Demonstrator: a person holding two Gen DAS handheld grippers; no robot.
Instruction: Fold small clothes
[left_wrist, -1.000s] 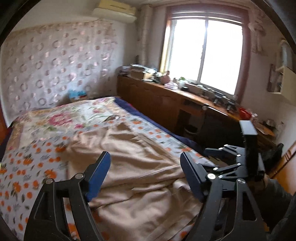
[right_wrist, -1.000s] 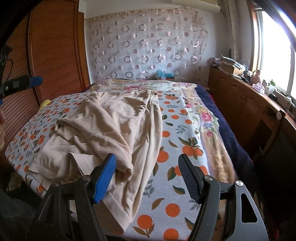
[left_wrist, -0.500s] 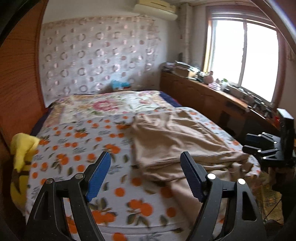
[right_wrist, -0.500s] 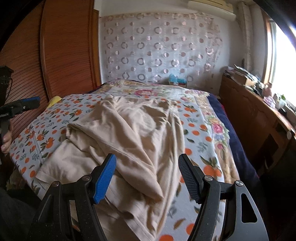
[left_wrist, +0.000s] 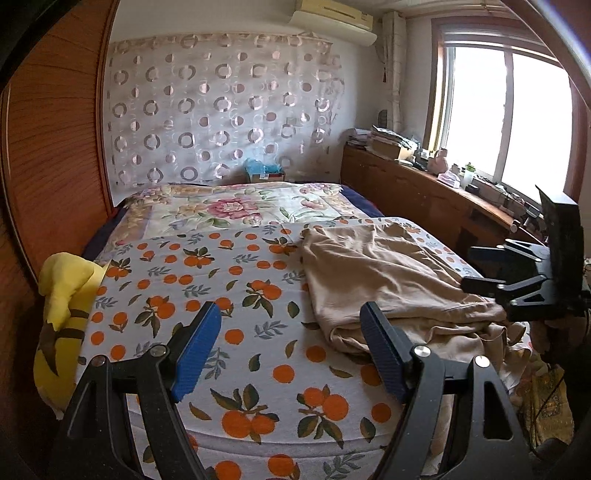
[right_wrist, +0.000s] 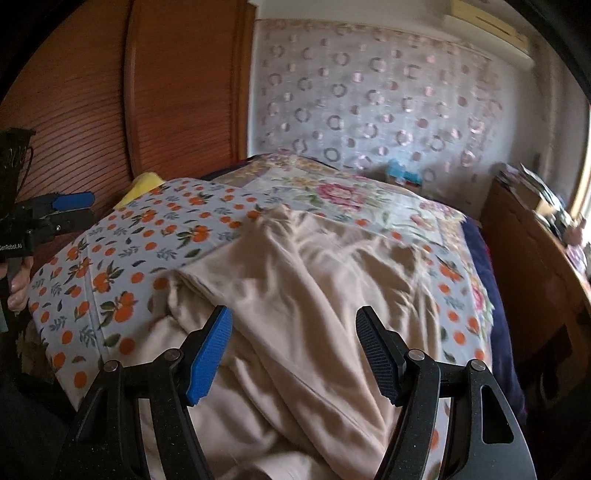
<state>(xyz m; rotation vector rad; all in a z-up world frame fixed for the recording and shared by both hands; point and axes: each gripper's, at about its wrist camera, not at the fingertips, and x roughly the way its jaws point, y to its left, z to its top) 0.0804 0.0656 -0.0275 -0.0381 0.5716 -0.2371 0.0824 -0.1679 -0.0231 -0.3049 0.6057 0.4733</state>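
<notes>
A crumpled beige garment (left_wrist: 391, 280) lies on the bed's near right part and hangs over the front edge; it fills the middle of the right wrist view (right_wrist: 314, 295). My left gripper (left_wrist: 291, 347) is open and empty, above the orange-print cover to the left of the garment. My right gripper (right_wrist: 293, 350) is open and empty, just above the garment's near folds. The right gripper also shows at the right of the left wrist view (left_wrist: 480, 269). The left gripper shows at the left edge of the right wrist view (right_wrist: 70, 210).
The bed (left_wrist: 221, 280) has an orange-print cover in front and a floral quilt (left_wrist: 236, 206) behind. A yellow plush toy (left_wrist: 62, 314) hangs at the bed's left edge by a wooden wardrobe (left_wrist: 48, 155). A cluttered wooden counter (left_wrist: 424, 184) runs under the window on the right.
My left gripper has swung left, off the garment and over the bare cover. My right gripper has moved in over the garment. Both stayed open.
</notes>
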